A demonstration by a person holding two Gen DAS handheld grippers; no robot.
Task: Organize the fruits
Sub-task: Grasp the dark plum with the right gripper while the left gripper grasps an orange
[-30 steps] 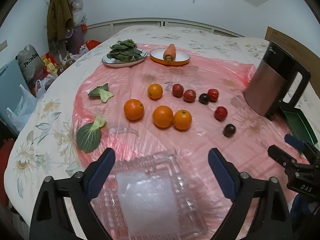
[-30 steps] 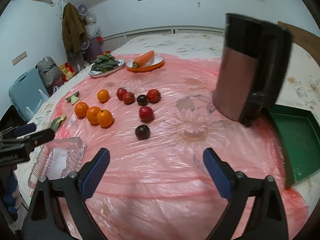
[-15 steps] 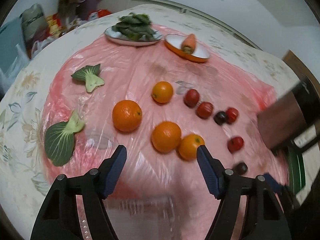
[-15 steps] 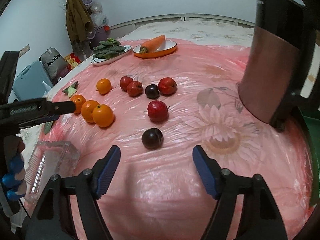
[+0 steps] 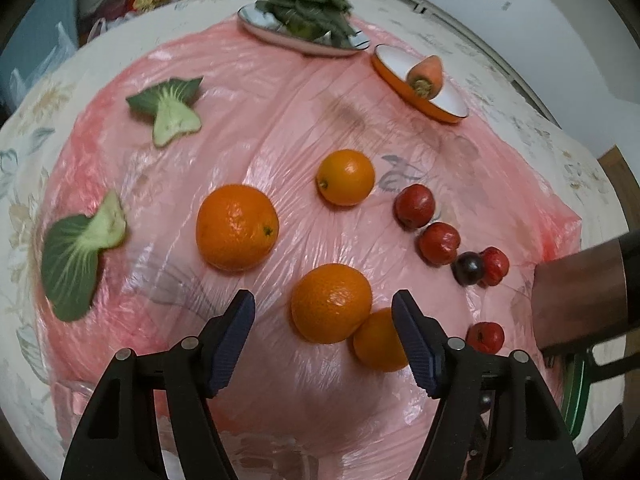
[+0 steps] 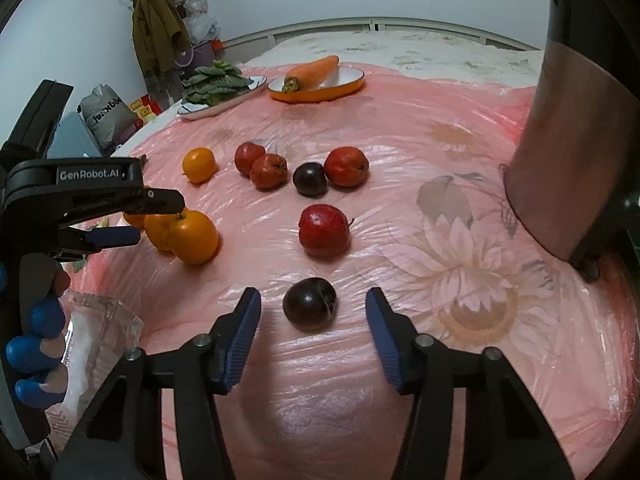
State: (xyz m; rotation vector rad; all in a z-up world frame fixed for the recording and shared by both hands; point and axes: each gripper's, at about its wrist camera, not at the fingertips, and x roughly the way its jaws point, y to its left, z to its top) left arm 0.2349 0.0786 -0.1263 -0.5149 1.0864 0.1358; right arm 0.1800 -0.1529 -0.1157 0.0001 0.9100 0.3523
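Down in the left wrist view, the left gripper (image 5: 323, 340) hangs over a pink plastic sheet (image 5: 280, 92) spread on a floral cloth. Its blue-padded jaws stand apart with nothing pressed between them; a round orange (image 5: 331, 302) lies just ahead of the gap, touching a second orange (image 5: 378, 340) that the right-hand pad partly covers. A larger orange (image 5: 237, 227) lies up and left, and a small yellow-orange citrus (image 5: 346, 177) sits farther off. Small red fruits (image 5: 414, 205) run in a line to the right, with a dark purple plum (image 5: 467, 268) touching one of them. Two cut green bok choy pieces (image 5: 78, 256) lie at the left. At the far edge, a white plate of green leaves (image 5: 308, 20) stands beside an orange-rimmed dish (image 5: 420, 88) holding a carrot (image 5: 426, 74).

Next, in the right wrist view, the right gripper (image 6: 312, 328) has its jaws closing, still wide of a dark purple plum (image 6: 310, 304) that lies between the pads, untouched. A red apple-like fruit (image 6: 324, 230) lies just beyond it. The left gripper (image 6: 120, 216) reaches in from the left, over the cluster of oranges (image 6: 193, 236). A clear plastic tray (image 6: 96, 344) sits at lower left, and a copper-and-black kettle (image 6: 572, 152) stands at the right.
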